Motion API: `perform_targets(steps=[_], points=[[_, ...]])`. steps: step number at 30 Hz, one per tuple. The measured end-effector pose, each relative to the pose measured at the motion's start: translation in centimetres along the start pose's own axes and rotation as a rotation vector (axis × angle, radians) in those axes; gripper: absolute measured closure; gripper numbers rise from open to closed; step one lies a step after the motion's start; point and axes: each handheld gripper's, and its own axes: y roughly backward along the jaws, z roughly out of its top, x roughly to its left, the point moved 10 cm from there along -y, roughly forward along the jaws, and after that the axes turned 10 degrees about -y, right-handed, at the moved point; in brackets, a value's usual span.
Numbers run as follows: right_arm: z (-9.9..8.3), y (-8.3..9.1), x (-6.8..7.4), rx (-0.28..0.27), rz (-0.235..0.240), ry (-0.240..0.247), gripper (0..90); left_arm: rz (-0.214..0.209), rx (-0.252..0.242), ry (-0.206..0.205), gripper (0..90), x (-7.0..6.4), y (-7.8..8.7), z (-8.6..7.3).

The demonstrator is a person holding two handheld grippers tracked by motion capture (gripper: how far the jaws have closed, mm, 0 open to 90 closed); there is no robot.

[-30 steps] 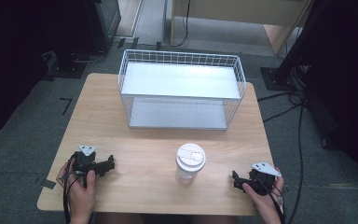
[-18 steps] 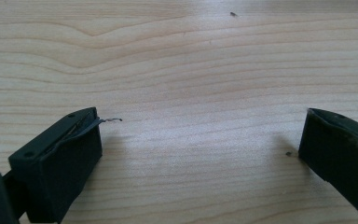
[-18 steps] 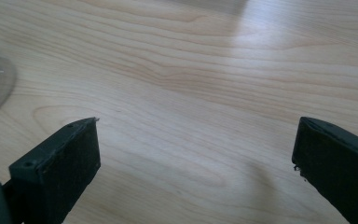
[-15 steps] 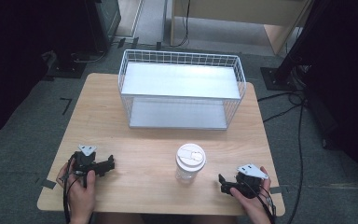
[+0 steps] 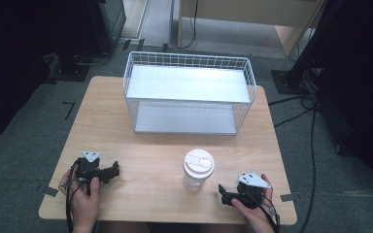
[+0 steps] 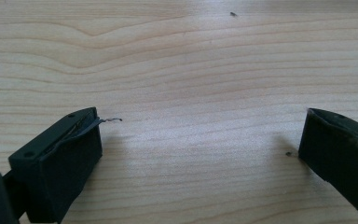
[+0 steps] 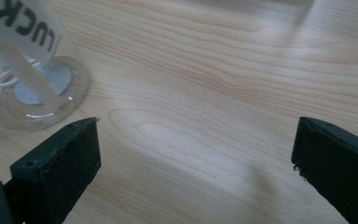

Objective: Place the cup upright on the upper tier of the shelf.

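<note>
Clear plastic cup [image 5: 198,169] with white lid, upright on the wooden table [image 5: 150,145], near the front edge, right of centre. Well apart from the white wire basket [image 5: 189,92] standing at the back half of the table. Basket empty, open side facing the person; looks like the likely drop spot, judging by layout.

Right gripper [image 5: 226,194] just beside the cup, low on the table, pointing left toward it. Jaws spread wide, nothing between them. In the right gripper view the cup base [image 7: 39,98] sits off to the left of the gap, not yet lined up; probably mid-approach, needs a swing toward the cup before closing. Low height suggests a grab on the lower body rather than the lid.

Left gripper [image 5: 110,171] parked at front left, well apart from the cup, held by the left hand [image 5: 82,194]. Jaws also wide apart, bare wood between them in the left gripper view. Looks idle, out of the way.

Writing: black letters "LUCK" legible on the cup's label [image 7: 25,23], upside down in the right gripper view, cut off at the edge, so maybe part of a longer word. Nothing else readable.
</note>
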Motion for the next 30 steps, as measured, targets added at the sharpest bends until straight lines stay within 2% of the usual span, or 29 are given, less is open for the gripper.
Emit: perform_targets(steps=[3, 4, 7, 18, 24, 27, 30], points=[[-0.1, -0.1, 1.0, 0.001, 0.02, 0.01, 1.7, 0.0, 0.0, 0.0, 0.0, 0.0, 0.0, 0.0], [-0.1, -0.1, 1.3, 0.0, 0.023, 0.005, 4.6, 0.0, 0.0, 0.0, 0.0, 0.0, 0.0, 0.0], [-0.1, -0.3, 1.7, -0.013, 0.013, 0.025, 6.3, 0.0, 0.0, 0.0, 0.0, 0.0, 0.0, 0.0], [0.8, -0.2, 4.2, -0.044, 0.078, 0.029, 6.6, 0.0, 0.0, 0.0, 0.0, 0.0, 0.0, 0.0], [1.1, -0.2, 5.7, -0.046, 0.115, 0.056, 6.8, 0.0, -0.001, 0.001, 0.0, 0.0, 0.0, 0.0], [1.0, 0.0, 6.6, -0.039, 0.138, 0.089, 7.0, -0.001, -0.001, 0.001, 0.0, 0.0, 0.0, 0.0], [1.0, 0.1, 7.2, -0.038, 0.161, 0.087, 7.5, -0.001, 0.0, 0.001, 0.0, 0.0, 0.0, 0.0]])
